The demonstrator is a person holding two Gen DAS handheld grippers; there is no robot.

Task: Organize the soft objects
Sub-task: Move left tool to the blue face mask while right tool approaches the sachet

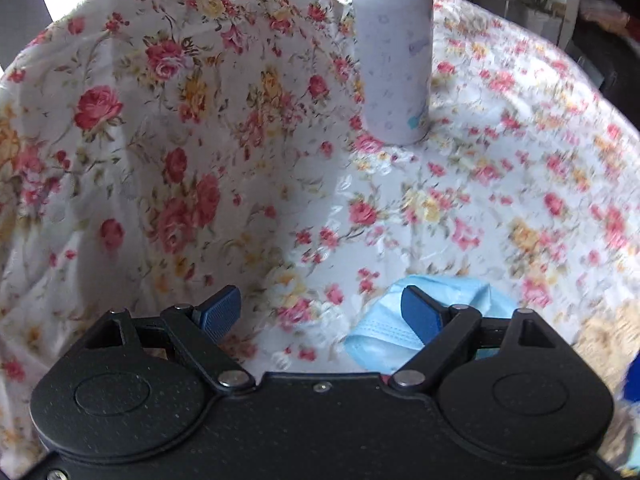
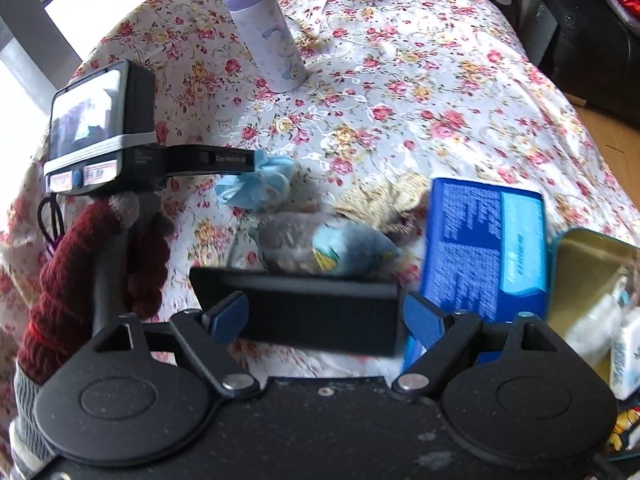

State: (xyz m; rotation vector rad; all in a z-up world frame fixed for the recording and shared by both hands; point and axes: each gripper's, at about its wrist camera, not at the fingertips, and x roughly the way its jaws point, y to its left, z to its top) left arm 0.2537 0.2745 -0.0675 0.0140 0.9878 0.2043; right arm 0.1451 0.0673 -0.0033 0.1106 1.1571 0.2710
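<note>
We are working over a counter (image 2: pixel 440 80) draped in a floral cloth, and the step in hand looks to us like the reach toward the loose soft things before any is picked up. A lavender bottle (image 1: pixel 394 64) stands upright toward the far side, well apart from the work. At the right edge of the right wrist view an open tin box (image 2: pixel 588 256) shows white packets inside, with its blue lid (image 2: pixel 484 248) propped just beside it; we judge this the likely place for the soft items. Near the middle lie a soft grey-and-blue pouch (image 2: pixel 320 250) and, just beyond it, a crumpled blue face mask (image 2: pixel 256 188). The left claw (image 1: pixel 322 312) hovers wide open with nothing in it, the mask under its right finger. The right claw (image 2: pixel 324 320) also stands wide open; a dark bar lies between its fingers, though we cannot tell whether they touch it. Next, we think, the left claw must shift over the mask, drop and close on its folds.
</note>
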